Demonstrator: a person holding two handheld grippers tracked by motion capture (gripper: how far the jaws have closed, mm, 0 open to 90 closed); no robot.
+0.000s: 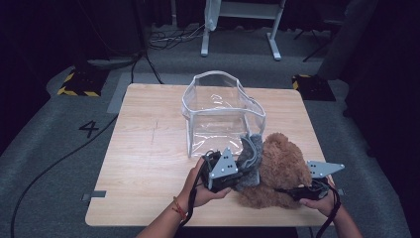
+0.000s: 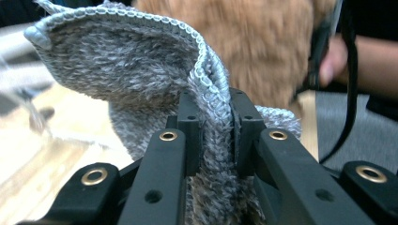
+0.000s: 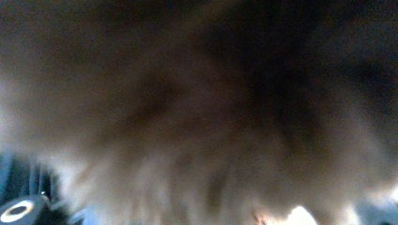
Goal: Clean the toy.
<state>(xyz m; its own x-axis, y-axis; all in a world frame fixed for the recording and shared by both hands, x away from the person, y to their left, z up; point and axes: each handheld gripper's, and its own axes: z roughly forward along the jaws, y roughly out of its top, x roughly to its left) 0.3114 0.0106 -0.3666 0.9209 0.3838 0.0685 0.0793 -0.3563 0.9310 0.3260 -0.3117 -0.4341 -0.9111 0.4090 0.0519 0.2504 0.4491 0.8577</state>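
The left gripper (image 2: 217, 126) has its jaws clamped on a fold of the grey knitted cloth (image 2: 141, 70), raised beside the brown plush toy (image 1: 280, 166) on the surface (image 1: 143, 163). The right gripper (image 1: 309, 191) is buried in the fur; its jaws' state cannot be told

On the wooden table (image 1: 148, 163) we see a clear plastic bag (image 1: 220, 111) standing open near the far edge. Toward the near right corner lies a brown plush bear (image 1: 280, 168), a grey knitted cloth (image 1: 251, 153) draped against its left side. Our left gripper (image 1: 236, 171) meets the cloth; our right gripper (image 1: 297, 191) presses into the bear near the table's near edge.
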